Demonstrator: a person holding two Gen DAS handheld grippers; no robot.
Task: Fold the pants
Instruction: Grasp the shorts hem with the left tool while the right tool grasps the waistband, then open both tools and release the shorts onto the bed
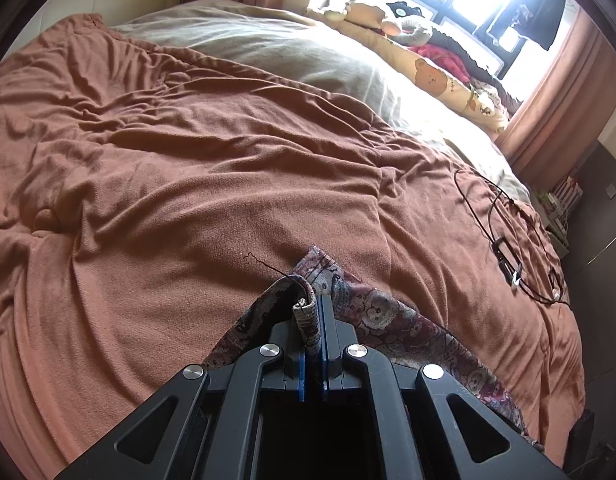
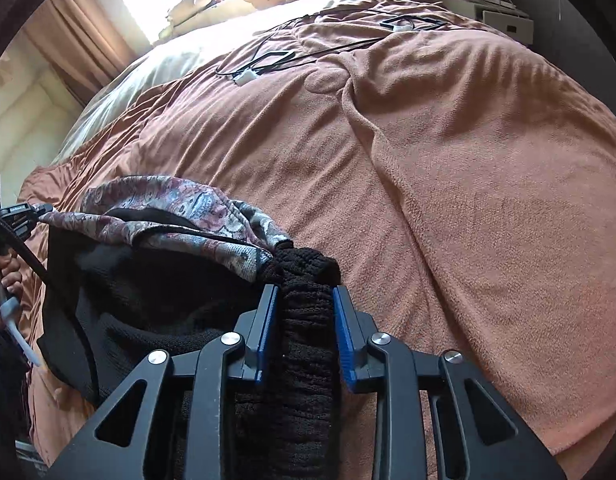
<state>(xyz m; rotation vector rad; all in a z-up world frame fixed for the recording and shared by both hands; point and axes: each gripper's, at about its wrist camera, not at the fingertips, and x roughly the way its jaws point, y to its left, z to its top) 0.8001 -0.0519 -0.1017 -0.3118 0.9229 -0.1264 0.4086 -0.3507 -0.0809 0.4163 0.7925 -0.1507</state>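
Observation:
The pants are patterned maroon-and-grey fabric with a black ribbed waistband, and they lie bunched on the brown blanket. In the left wrist view my left gripper is shut on a folded edge of the patterned fabric, which trails off to the right behind it. In the right wrist view my right gripper has the black waistband filling the gap between its blue pads. The patterned cloth drapes to its left over a black lining. A hand shows at the far left.
Black cables with small devices lie on the blanket toward the bed's right side, also seen as cables. A grey sheet, pillows and plush toys sit by the window. A bedside shelf stands beyond the bed.

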